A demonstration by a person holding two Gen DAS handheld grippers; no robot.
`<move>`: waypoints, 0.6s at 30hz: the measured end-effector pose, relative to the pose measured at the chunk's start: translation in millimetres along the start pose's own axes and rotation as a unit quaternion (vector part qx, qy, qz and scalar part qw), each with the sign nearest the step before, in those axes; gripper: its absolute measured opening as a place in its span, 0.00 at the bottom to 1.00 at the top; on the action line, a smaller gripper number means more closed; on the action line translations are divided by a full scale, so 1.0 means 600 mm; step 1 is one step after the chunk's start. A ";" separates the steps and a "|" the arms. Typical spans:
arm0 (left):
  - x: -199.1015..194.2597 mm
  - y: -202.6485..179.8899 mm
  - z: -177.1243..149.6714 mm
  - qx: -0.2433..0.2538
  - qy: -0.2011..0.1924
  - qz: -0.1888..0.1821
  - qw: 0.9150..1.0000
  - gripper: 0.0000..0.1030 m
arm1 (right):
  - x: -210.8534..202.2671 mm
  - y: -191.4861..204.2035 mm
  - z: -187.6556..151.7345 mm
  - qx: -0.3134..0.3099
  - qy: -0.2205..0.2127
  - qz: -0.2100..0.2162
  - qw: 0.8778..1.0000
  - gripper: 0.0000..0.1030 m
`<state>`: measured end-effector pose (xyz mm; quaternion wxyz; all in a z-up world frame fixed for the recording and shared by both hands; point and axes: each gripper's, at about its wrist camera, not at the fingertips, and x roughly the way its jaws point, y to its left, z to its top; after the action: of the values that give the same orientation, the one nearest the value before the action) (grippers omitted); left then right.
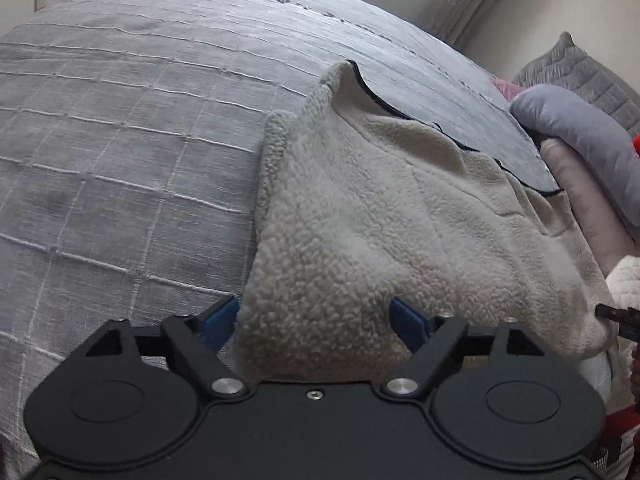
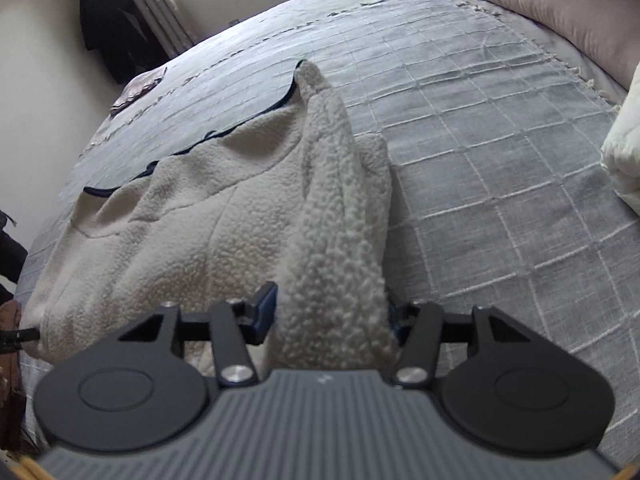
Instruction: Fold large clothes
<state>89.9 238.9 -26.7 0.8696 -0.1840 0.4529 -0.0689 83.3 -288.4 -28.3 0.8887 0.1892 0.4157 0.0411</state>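
Observation:
A cream fleece garment (image 1: 360, 208) with a dark trimmed edge lies spread on a grey checked bedspread (image 1: 120, 140). My left gripper (image 1: 314, 320) is closed on a thick bunch of its near edge, fleece filling the gap between the blue fingers (image 1: 218, 320). In the right wrist view the same garment (image 2: 200, 220) lies to the left, and my right gripper (image 2: 330, 312) is closed on a raised fold of fleece that runs away across the bedspread (image 2: 500, 160). The tip of the other gripper (image 1: 616, 316) shows at the garment's right corner.
Pillows, grey (image 1: 580, 136) and pink (image 2: 552, 12), lie along the head of the bed. A white quilted item (image 2: 624, 160) sits at the right. A dark coat (image 2: 108, 24) hangs by the curtain. A small purple cloth (image 2: 136, 88) lies at the far bed edge.

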 end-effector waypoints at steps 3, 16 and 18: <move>0.002 0.017 -0.008 -0.047 -0.009 -0.013 0.999 0.86 | -0.027 0.000 0.004 -0.007 -0.037 -0.018 0.999 0.72; 0.049 0.031 0.043 -0.091 -0.016 -0.045 0.995 0.87 | -0.010 0.136 0.016 -0.138 -0.089 -0.030 0.986 0.79; 0.069 0.043 0.053 -0.124 -0.016 -0.067 0.990 0.85 | 0.001 0.170 0.012 -0.155 -0.092 -0.008 0.984 0.79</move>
<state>138.6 259.0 -51.6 0.8405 -0.3215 0.4309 -0.0675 97.7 -196.0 13.3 0.9419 0.0487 0.3225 0.0803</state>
